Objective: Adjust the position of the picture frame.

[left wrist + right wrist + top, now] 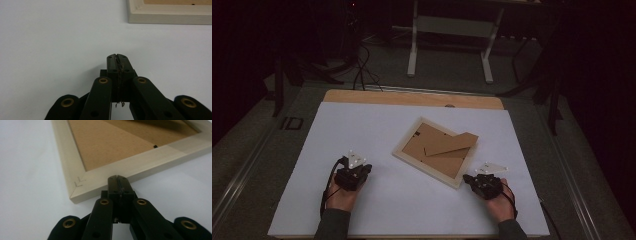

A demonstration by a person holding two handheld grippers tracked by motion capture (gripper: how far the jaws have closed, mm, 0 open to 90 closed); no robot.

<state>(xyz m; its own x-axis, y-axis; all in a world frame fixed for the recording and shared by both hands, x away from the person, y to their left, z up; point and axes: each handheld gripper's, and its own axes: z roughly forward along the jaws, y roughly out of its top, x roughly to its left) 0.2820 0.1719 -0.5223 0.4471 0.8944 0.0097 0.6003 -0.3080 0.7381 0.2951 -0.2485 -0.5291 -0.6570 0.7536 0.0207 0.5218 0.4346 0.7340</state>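
Observation:
A pale wooden picture frame lies face down on the white table sheet, its brown backing board up and a brown stand flap raised over it. My right gripper is shut with nothing in it, its tips just short of the frame's near corner. My left gripper is shut and empty, resting over bare sheet to the left of the frame. In the left gripper view the frame's edge lies ahead at the upper right, well apart from the closed fingertips.
The white sheet covers a wooden tabletop whose far strip shows. Beyond it stands a white table base on a dark floor with cables. Dark chair or stand legs are at the right.

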